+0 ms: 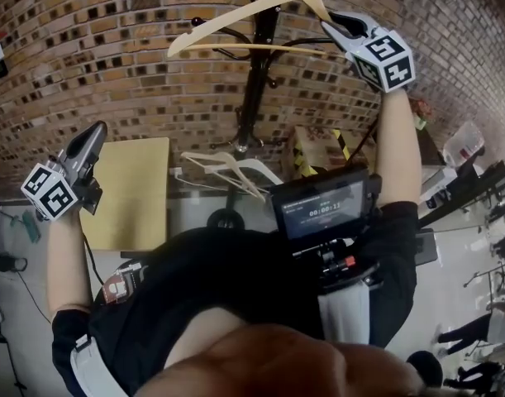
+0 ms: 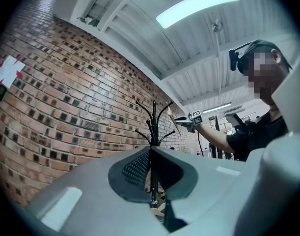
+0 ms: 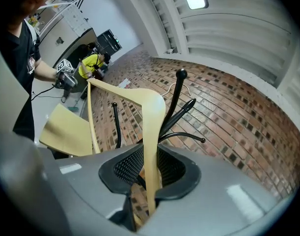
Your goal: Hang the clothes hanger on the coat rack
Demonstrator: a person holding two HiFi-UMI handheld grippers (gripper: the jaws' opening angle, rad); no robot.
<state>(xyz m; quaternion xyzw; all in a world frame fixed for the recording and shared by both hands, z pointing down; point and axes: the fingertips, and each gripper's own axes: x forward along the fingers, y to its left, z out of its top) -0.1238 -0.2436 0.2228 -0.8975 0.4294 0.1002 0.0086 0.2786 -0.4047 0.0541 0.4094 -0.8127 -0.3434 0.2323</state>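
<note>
A pale wooden clothes hanger [image 1: 260,11] is held high by one end of its arm in my right gripper [image 1: 339,27], which is shut on it. In the right gripper view the hanger [image 3: 152,117] runs up from between the pads, and its wire hook sits close beside the top of the black coat rack [image 3: 175,97]. The coat rack [image 1: 254,81] stands against the brick wall just behind the hanger. My left gripper [image 1: 91,139] is raised at the left, apart from both, with its jaws together and nothing in them. The left gripper view looks past its pads [image 2: 140,168] at the rack [image 2: 153,122].
A yellow table [image 1: 136,188] stands left of the rack's foot. Two or three white hangers [image 1: 235,172] lie at the base of the rack. A box with yellow-black tape [image 1: 318,151] sits to the right. A brick wall [image 1: 111,56] closes off the back.
</note>
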